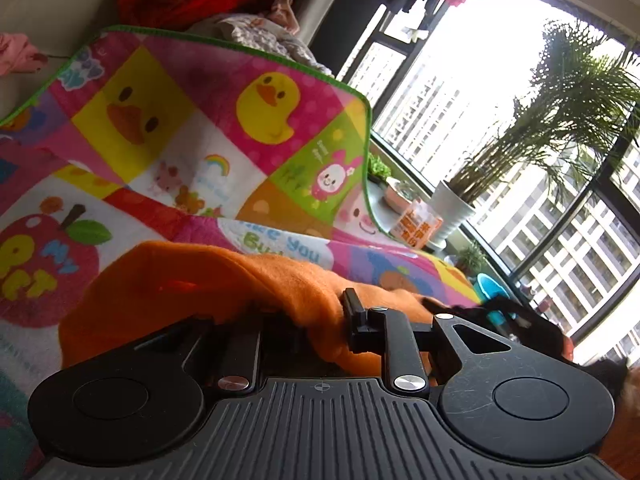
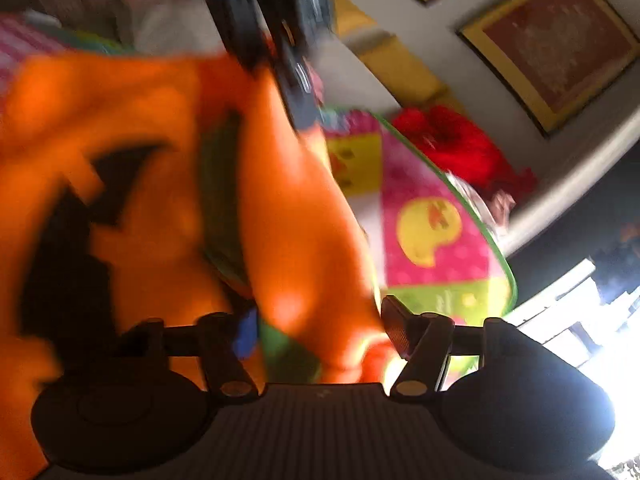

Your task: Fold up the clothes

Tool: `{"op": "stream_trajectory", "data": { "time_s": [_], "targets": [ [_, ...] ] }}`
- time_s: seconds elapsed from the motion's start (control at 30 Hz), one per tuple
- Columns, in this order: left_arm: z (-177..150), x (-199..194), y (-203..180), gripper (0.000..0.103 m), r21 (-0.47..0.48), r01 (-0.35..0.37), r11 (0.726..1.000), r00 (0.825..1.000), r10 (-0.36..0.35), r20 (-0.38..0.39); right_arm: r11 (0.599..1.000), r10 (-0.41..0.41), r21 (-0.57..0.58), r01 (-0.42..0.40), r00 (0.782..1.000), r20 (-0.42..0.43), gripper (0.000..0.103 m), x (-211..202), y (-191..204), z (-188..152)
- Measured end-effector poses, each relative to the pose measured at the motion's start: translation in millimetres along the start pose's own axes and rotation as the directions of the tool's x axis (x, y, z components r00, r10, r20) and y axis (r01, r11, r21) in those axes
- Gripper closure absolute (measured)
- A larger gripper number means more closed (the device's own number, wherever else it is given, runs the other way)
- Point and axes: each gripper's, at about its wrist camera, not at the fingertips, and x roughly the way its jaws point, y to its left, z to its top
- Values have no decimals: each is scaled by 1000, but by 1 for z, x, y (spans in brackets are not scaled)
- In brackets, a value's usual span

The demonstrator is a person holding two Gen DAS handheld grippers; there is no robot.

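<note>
- Biggest thing around is the blanket, a loud kids' patchwork with ducks, an apple and a rainbow, green trim round the edge. It's spread under everything, and the far part rises up like it's draped over something.
- Window takes up the right side of the left wrist view, dark frames, apartment blocks outside, super bright.
- Then the costume, orange fleece with a black jack-o'-lantern face and a bit of green at the neck. In the right wrist view it fills the left half, bunched up over the blanket. That view is pretty motion-blurred.
- Palm in a white pot on the sill by the window.
- Two gold-framed pictures on the wall, plus a red heap of something past the blanket's far edge.
- Right gripper: jaws spread fairly wide with orange fleece lying in the gap between them. Can't tell if the fingers are actually pinching it.
- Left gripper: orange fleece is bunched between the jaws and draped over the left finger, so it looks clamped on the costume.
- The other gripper's black tip pokes in at the right edge of the left wrist view, touching the same fleece.
</note>
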Motion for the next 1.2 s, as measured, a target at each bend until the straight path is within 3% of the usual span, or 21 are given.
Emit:
{"op": "stream_trajectory", "data": {
  "time_s": [0.07,0.17,0.33,0.6,0.67,0.8,0.93,1.03,1.1,1.17,1.2],
  "targets": [
    [-3,-12,-2,83,9,-3,1000,1000,3,8,999,-19,41,19,1000,6,81,-12,-9,1],
    [-13,-35,-11,84,32,13,999,1000,-13,21,999,-44,-17,45,998,51,82,-50,-6,5],
    [-47,-67,-21,83,35,37,999,999,-37,1,995,-1,-100,6,998,55,82,-102,31,-4],
    [-105,-105,-14,67,28,-35,999,993,37,-109,986,83,-148,-79,996,23,82,-143,106,-27],
    [-107,-122,-20,57,50,-28,998,995,33,-92,987,87,-136,-84,996,21,82,-148,113,-31],
    [-89,-141,-36,50,66,8,998,1000,-9,6,993,92,-80,-90,996,18,82,-154,116,-33],
    [-69,-124,-44,47,56,24,998,991,-32,131,994,101,-28,-101,995,8,81,-151,105,-34],
    [-72,-85,-41,43,95,-20,995,997,13,73,994,107,15,-107,994,6,81,-161,97,-37],
    [-87,-62,-29,43,77,-59,995,998,61,-20,992,113,52,-113,994,9,72,-170,90,-39],
    [-106,-48,-17,42,63,-82,995,993,87,-82,984,118,128,-121,993,28,43,-184,74,-41],
    [-111,-45,-13,42,65,-85,994,992,91,-86,976,122,175,-127,992,40,39,-191,65,-41]
  ]
}}
